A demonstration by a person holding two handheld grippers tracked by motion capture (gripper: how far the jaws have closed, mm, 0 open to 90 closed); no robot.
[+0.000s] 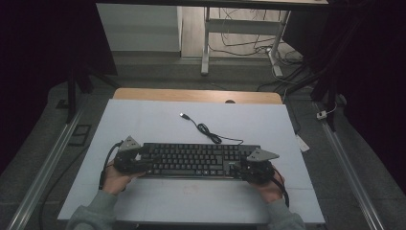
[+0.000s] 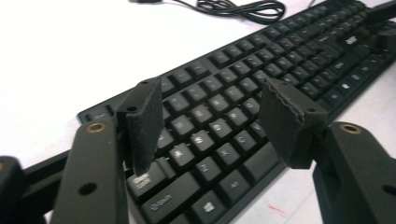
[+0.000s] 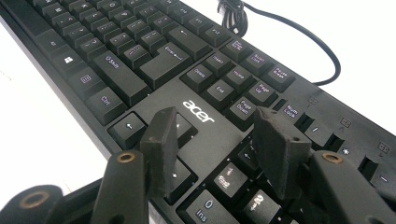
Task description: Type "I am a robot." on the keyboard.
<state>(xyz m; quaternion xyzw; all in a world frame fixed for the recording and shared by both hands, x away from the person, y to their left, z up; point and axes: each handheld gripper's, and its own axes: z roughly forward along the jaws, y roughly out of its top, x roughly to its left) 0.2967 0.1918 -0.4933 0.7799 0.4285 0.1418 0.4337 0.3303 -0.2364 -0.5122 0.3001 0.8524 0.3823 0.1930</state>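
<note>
A black keyboard [image 1: 196, 159] lies across the near half of the white table top, its cable [image 1: 206, 129] curling away to a USB plug [image 1: 183, 115]. My left gripper [image 1: 148, 160] is at the keyboard's left end, open. Its jaws stand wide apart just above the letter keys [image 2: 210, 140], and the left pad [image 2: 142, 123] hangs close over the key above Shift. My right gripper [image 1: 238, 167] is at the right end, open, with its jaws astride the arrow keys and the acer logo [image 3: 198, 111]. Neither pair of pads grips anything.
The white sheet [image 1: 143, 124] covers a wooden table whose far edge [image 1: 191, 94] shows beyond it. The coiled cable [image 2: 243, 7] lies behind the keyboard. Desk legs [image 1: 206, 48] and floor cables stand farther off. Rails run along both sides of the table.
</note>
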